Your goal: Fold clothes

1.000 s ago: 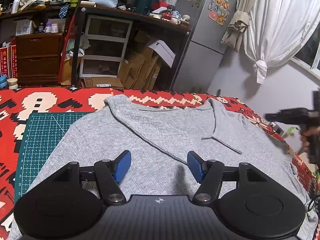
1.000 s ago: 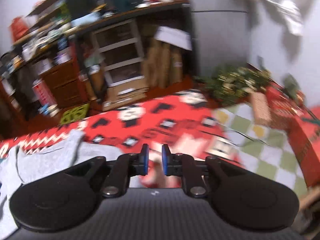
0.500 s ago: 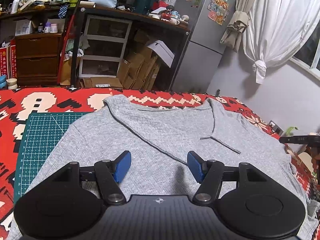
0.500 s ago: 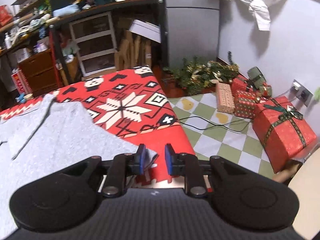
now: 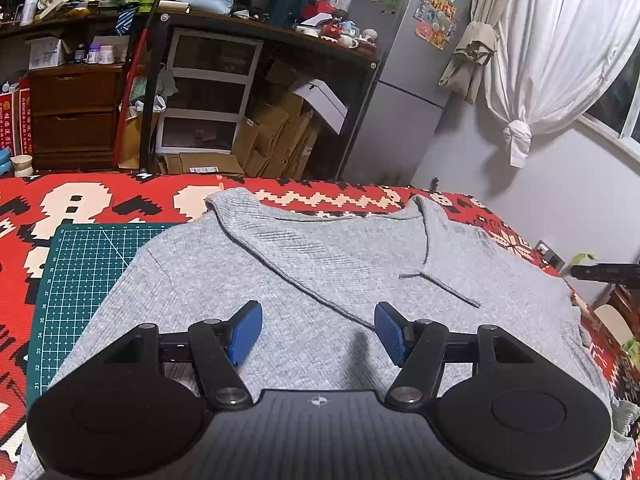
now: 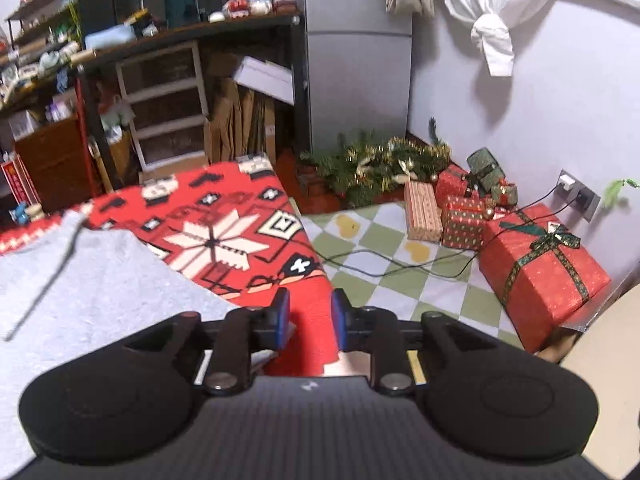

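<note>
A grey knit sweater (image 5: 340, 264) lies spread flat on a red patterned blanket (image 5: 100, 200), with its left part over a green cutting mat (image 5: 88, 264). My left gripper (image 5: 318, 320) hovers over the sweater's near part, open, with nothing between its blue pads. The right gripper (image 6: 310, 300) is over the blanket (image 6: 216, 240) at its right edge, just past the sweater's (image 6: 100, 288) side. Its jaws are opening and only a narrow gap shows, with red blanket behind it and no cloth in it. From the left wrist view, the right gripper (image 5: 604, 272) is a dark shape at the far right.
Beyond the blanket's right edge the floor drops away, with wrapped gift boxes (image 6: 540, 264), a tinsel garland (image 6: 380, 164) and a black cable (image 6: 400, 266) on checked tiles. A fridge (image 5: 404, 80), a cluttered shelf unit (image 5: 208, 92) and cardboard boxes stand behind.
The right gripper swung right to the blanket's edge. A grey cloth corner sat at its nearly shut pads half a second ago; now the pads are wider and empty. The left gripper has not moved.
</note>
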